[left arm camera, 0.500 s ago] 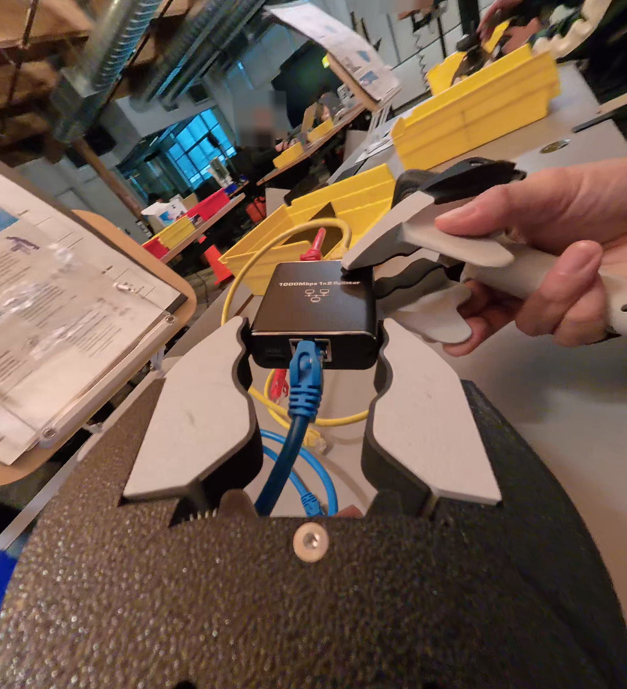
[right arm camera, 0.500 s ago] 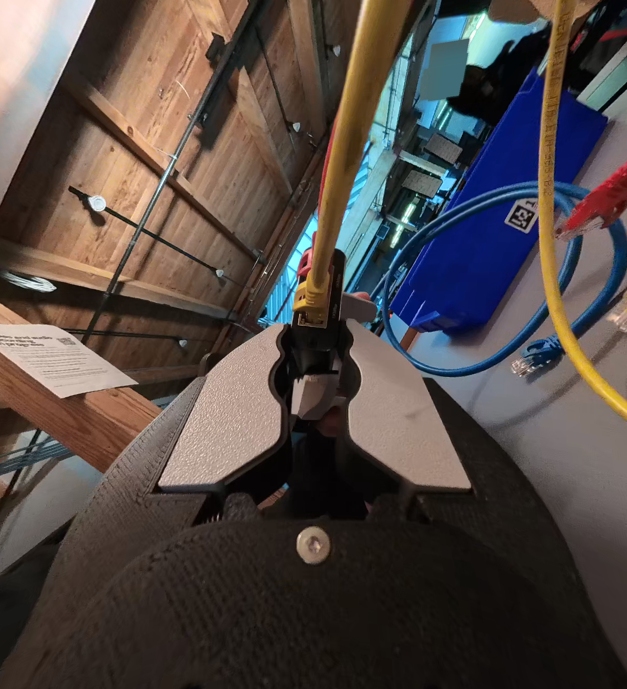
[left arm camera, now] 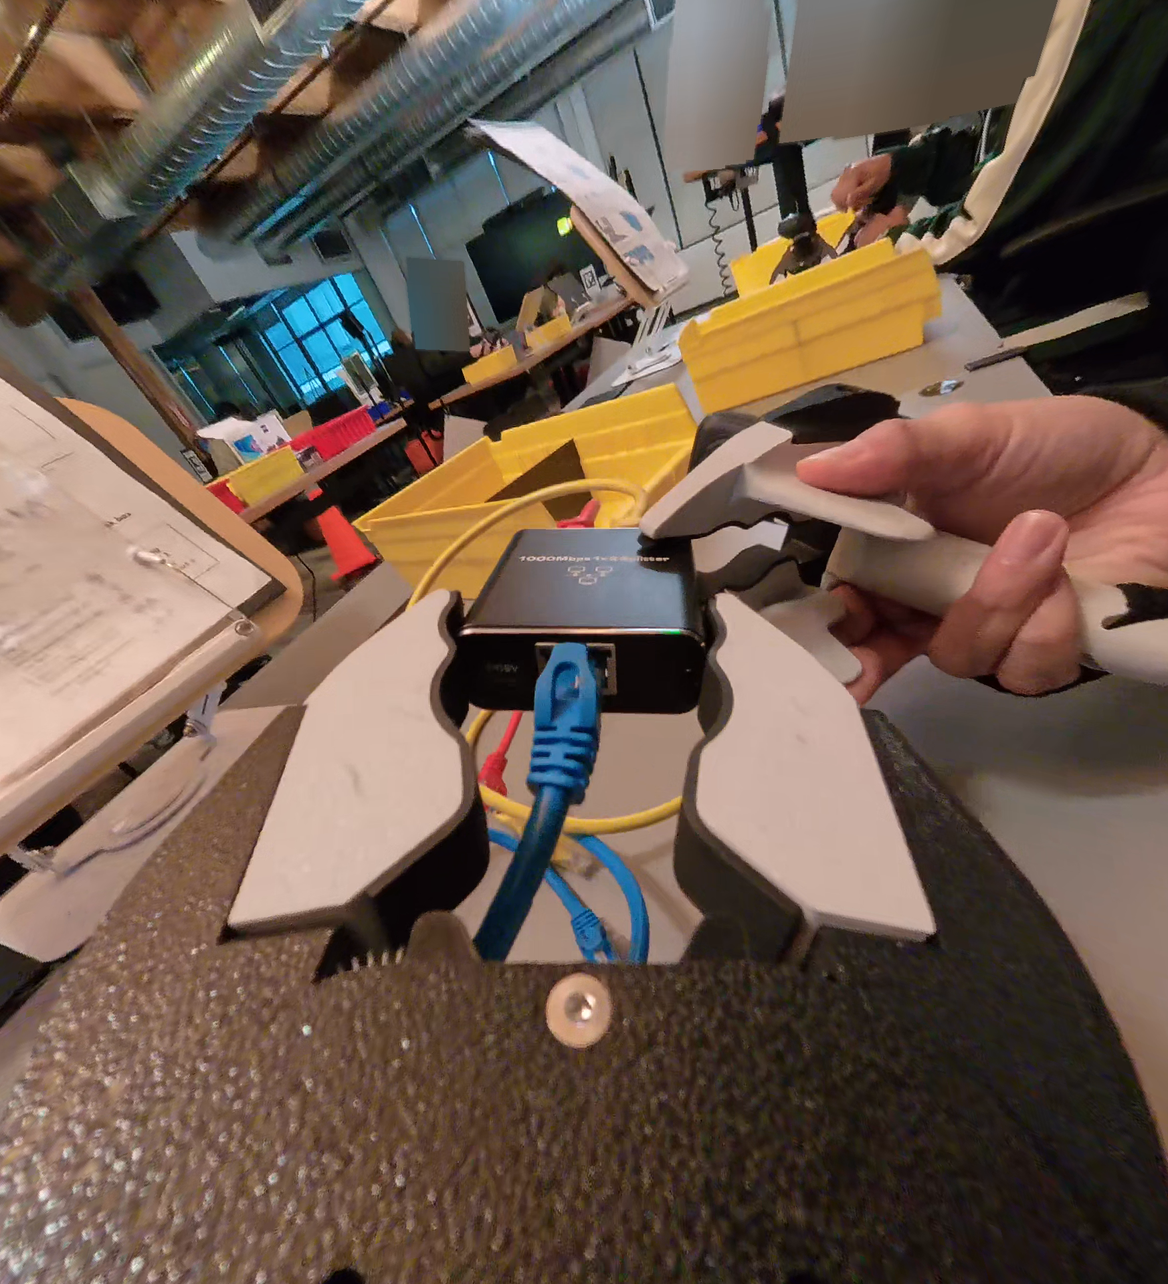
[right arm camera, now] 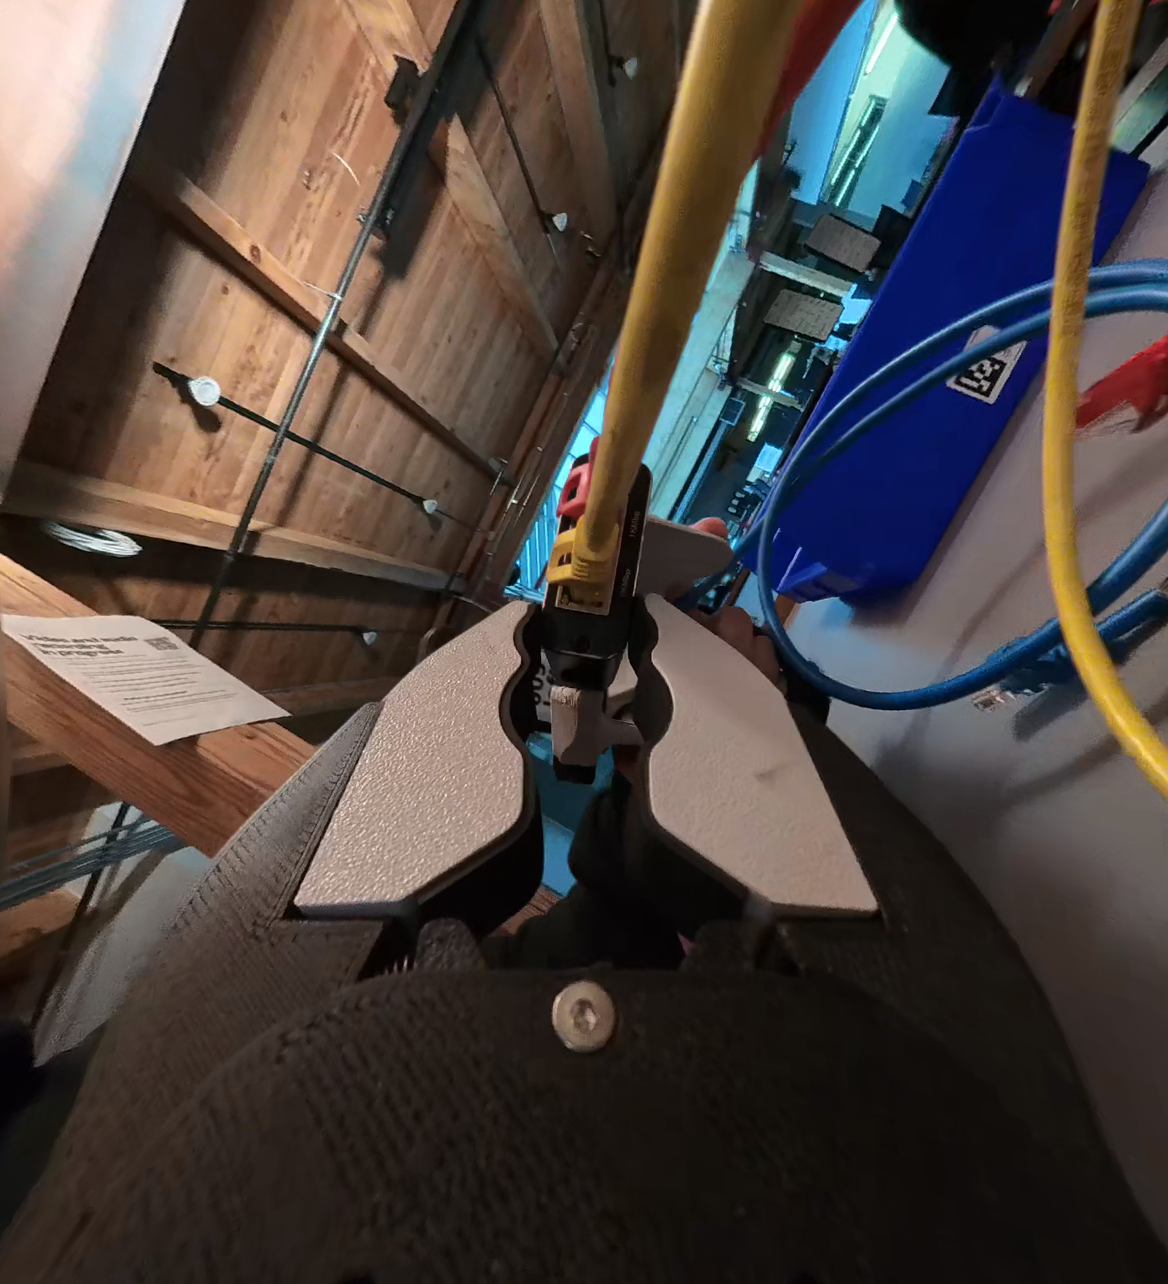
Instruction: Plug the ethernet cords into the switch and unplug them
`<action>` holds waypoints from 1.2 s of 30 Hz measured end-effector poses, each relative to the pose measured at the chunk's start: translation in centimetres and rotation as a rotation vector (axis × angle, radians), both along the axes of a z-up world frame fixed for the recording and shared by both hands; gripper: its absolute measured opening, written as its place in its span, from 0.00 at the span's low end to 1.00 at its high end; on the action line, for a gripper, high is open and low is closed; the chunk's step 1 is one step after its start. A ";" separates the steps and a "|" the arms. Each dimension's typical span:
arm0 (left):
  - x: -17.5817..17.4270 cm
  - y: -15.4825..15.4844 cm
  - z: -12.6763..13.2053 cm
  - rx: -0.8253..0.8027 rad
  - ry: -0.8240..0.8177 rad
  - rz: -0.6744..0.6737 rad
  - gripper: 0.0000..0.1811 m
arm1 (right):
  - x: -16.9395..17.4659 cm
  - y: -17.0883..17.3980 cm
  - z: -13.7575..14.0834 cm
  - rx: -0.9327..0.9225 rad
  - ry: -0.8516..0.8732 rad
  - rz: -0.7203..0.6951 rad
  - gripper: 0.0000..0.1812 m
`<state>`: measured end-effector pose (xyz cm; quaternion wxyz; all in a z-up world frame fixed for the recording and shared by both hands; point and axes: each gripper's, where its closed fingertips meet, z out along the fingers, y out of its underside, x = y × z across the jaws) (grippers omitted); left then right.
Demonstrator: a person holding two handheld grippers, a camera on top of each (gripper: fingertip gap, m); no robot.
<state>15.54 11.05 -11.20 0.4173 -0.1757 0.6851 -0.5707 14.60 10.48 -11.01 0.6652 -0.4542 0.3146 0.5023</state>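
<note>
A small black switch [left arm camera: 581,577] is lifted off the grey table. My left gripper [left arm camera: 580,615] is shut on its two sides. A blue ethernet cord [left arm camera: 564,715] is plugged into its front port and runs down between my fingers. My right gripper [left arm camera: 699,535], held by a hand, is shut on the switch's far right corner. In the right wrist view my right gripper [right arm camera: 585,625] clamps the switch [right arm camera: 630,542] edge-on. A yellow cord's plug [right arm camera: 581,570] sits in the switch, with a red plug [right arm camera: 578,486] beside it.
A clipboard stand with papers [left arm camera: 81,590] is close on the left. Yellow bins [left arm camera: 498,500] stand behind the switch. Loose loops of blue cable [right arm camera: 915,698] and a loose red plug [right arm camera: 1165,375] lie on the grey table [left arm camera: 1054,834] near a blue bin [right arm camera: 915,451]. A person in a dark jacket [left arm camera: 1088,174] is at the back right.
Both grippers keep their hold on the switch. The views have tilted a little, so the held switch has shifted slightly. The cords stay plugged in.
</note>
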 end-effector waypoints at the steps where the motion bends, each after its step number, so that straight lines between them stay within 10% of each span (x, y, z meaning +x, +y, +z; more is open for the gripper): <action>1: 0.0 0.0 0.1 -0.004 -0.004 0.000 0.35 | 0.0 0.0 0.0 0.006 0.008 0.009 0.14; 36: -0.9 -0.6 -1.9 0.232 0.093 -0.087 0.42 | -2.1 -0.2 -1.8 -0.136 -0.244 0.246 0.14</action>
